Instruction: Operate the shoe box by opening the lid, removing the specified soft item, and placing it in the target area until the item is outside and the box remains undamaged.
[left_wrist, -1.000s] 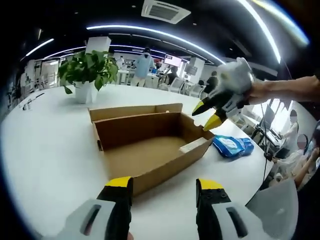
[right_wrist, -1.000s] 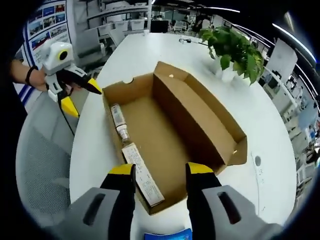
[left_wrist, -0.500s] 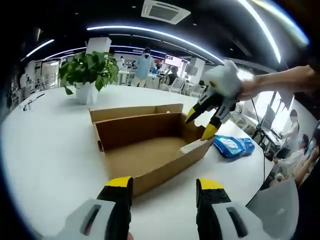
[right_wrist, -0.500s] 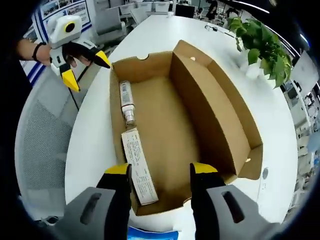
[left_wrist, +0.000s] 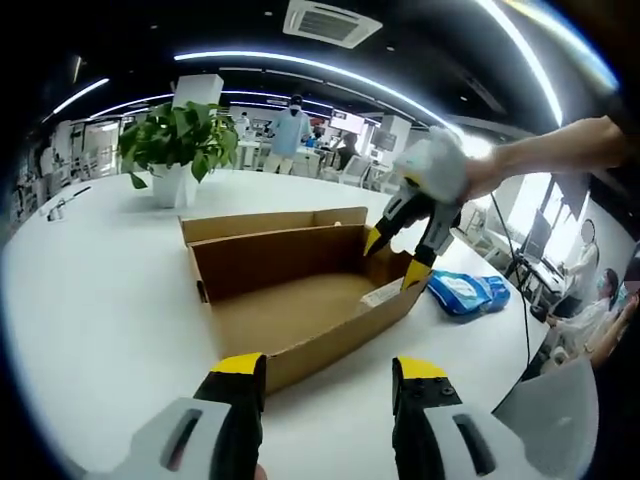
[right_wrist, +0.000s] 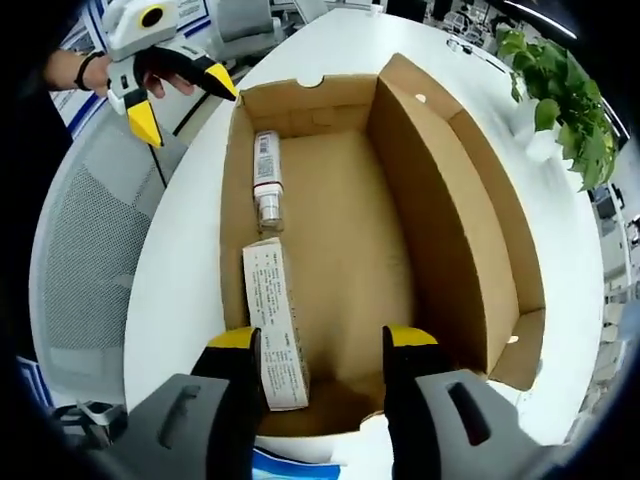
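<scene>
An open brown shoe box (left_wrist: 320, 340) lies on the white table, its lid (left_wrist: 270, 222) folded back behind it. My right gripper (left_wrist: 398, 256) hangs open over the box's right end, a hand holding it. A blue soft pack (left_wrist: 465, 292) lies on the table just right of the box. My left gripper (left_wrist: 330, 368) is open, short of the box's near wall. In the right gripper view I look down into the box (right_wrist: 350, 230): a small bottle (right_wrist: 266, 178) and a white carton (right_wrist: 275, 325) lie along its left wall. My right gripper (right_wrist: 322, 340) is open above the near end; the left gripper (right_wrist: 187, 105) is past the far corner.
A potted plant (left_wrist: 175, 145) stands on the table behind the box, also seen as the plant (right_wrist: 560, 90) in the right gripper view. A grey mesh chair (right_wrist: 90, 260) stands off the table's edge. A sliver of the blue pack (right_wrist: 285, 467) shows under my right gripper. People are far back in the room.
My right gripper has come down and in toward the box, from above its right end to just over the rim. The left gripper has stayed where it was.
</scene>
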